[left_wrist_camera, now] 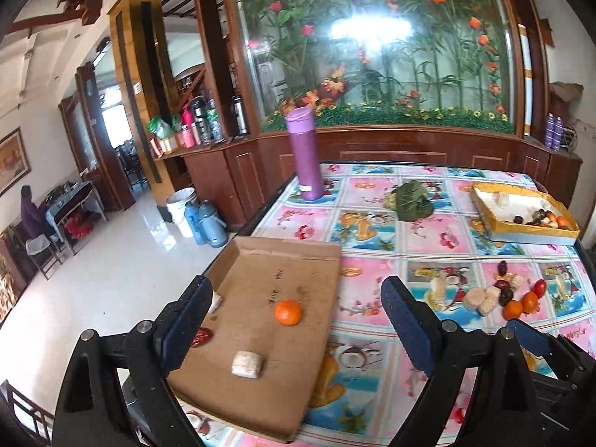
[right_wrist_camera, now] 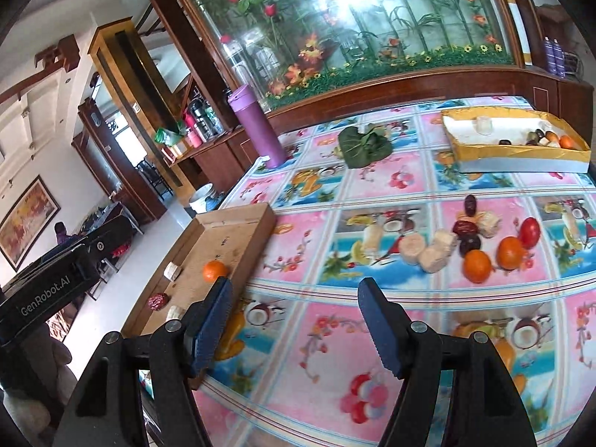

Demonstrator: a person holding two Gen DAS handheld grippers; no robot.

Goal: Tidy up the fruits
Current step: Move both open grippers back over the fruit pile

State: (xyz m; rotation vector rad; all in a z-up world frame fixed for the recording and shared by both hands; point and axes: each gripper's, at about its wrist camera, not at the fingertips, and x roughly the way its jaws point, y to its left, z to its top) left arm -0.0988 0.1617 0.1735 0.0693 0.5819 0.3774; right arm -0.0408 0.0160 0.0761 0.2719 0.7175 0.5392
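Lying lengthwise away from both cameras, the cardboard tray [left_wrist_camera: 260, 368] sits beneath both released, empty grippers.

On the cardboard tray [left_wrist_camera: 260, 260] lie one orange [left_wrist_camera: 288, 312], one red date [left_wrist_camera: 203, 336] and two pale chunks [left_wrist_camera: 247, 364]. On the tabletop [right_wrist_camera: 316, 354] lie two more oranges [right_wrist_camera: 476, 266], one red tomato [right_wrist_camera: 529, 231], one green leaf [right_wrist_camera: 363, 147], and one purple flask [right_wrist_camera: 257, 130].

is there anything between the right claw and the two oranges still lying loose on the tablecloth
Nothing visible. The right claw is open over bare tablecloth, and the two oranges lie ahead to its right.
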